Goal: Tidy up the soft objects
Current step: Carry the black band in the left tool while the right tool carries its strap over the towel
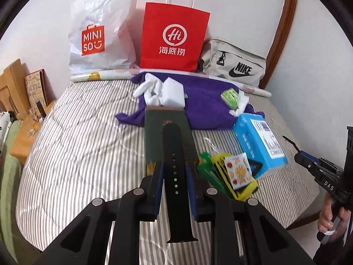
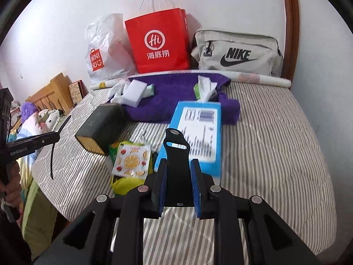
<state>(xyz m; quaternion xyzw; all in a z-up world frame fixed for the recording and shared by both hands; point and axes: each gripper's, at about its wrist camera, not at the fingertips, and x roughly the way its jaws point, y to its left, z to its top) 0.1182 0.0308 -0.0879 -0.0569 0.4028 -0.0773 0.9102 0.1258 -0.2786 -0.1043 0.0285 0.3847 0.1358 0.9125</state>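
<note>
Claw-wise, the left claw (image 1: 174,172) is pinching a holed black strap (image 1: 174,154) at lower centre, the right claw (image 2: 178,176) is pinching 1 slotted strap (image 2: 176,154) likewise, both needing steady carrying over the striped bed (image 1: 77,154).

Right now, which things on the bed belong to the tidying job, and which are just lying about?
In hand:
holed strap half, in left tongs
slotted strap half, in right tongs

Lying about:
purple towel
blue box
red paper bag
Nike pouch
</note>
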